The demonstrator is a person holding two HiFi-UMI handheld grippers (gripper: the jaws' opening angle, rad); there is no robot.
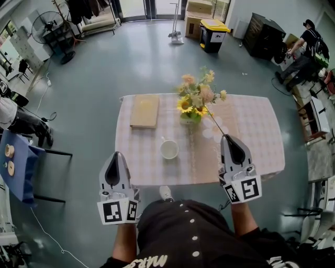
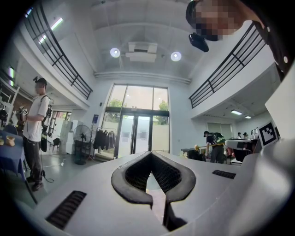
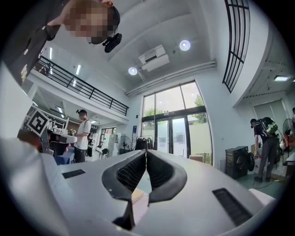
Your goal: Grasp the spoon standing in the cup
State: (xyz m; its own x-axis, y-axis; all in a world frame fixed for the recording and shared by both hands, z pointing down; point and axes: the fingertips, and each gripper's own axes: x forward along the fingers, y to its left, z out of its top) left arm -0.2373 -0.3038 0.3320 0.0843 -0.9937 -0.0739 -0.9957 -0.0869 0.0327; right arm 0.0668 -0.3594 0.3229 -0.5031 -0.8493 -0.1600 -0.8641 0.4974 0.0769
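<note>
Though we hold left tongs (image 1: 116, 156) and right tongs (image 1: 229, 138) closed and empty, the cup (image 1: 169, 149) sits between them, three o'clock off the left, slightly nearer; we see no spoon.

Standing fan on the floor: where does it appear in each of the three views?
Head view: standing fan, top left corner.
Left gripper view: standing fan left of centre, mid-height.
Right gripper view: standing fan slightly left of centre, small.
Shared landmark: the glass doors, to the fan's right in every view.
</note>
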